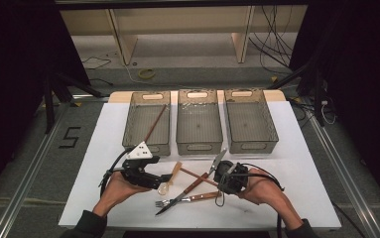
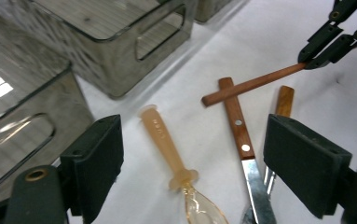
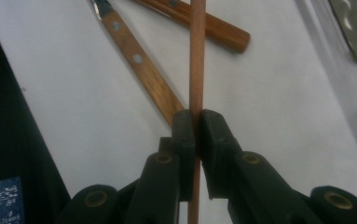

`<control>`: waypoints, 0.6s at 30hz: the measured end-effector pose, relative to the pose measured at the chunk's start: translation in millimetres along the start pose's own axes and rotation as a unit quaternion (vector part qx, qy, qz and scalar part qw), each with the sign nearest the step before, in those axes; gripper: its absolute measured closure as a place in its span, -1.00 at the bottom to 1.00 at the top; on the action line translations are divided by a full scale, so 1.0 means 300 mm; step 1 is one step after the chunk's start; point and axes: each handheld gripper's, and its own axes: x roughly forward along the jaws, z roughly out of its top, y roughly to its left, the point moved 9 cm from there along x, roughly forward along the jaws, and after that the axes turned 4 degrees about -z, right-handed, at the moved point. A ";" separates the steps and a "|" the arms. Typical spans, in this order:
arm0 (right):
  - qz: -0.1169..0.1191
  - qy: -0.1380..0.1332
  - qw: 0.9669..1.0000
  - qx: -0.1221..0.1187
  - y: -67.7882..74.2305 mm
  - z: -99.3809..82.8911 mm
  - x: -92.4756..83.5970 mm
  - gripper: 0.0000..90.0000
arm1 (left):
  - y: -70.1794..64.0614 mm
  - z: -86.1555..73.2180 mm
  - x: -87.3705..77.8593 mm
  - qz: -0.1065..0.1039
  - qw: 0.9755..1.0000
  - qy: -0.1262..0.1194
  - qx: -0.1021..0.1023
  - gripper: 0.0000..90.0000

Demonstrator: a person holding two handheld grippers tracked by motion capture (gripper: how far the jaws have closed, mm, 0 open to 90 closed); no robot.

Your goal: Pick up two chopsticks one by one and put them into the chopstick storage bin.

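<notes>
My right gripper (image 1: 220, 182) (image 3: 195, 123) is shut on one end of a wooden chopstick (image 1: 197, 176) (image 2: 255, 83) (image 3: 197, 56). The stick runs away from it and crosses over the handle of a wood-handled knife (image 1: 193, 184) (image 2: 236, 121) (image 3: 213, 25). A wood-handled fork (image 1: 197, 198) (image 2: 284, 100) (image 3: 139, 70) lies beside the knife, on the side nearer the person. My left gripper (image 1: 163, 179) (image 2: 195, 163) stands open just left of this pile. An amber translucent spoon (image 1: 172, 177) (image 2: 164, 140) lies on the table between its jaws, untouched.
Three clear plastic bins stand in a row at the back: left (image 1: 148, 147), middle (image 1: 199, 148), right (image 1: 249, 146). Another chopstick (image 1: 155, 124) leans inside the left bin. The white tabletop (image 1: 301, 188) ends close behind both forearms.
</notes>
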 end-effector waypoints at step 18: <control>0.013 -0.010 0.997 -0.071 0.103 0.077 -0.008 0.88 | -0.136 -0.033 0.074 -0.047 0.989 0.101 0.098 -0.42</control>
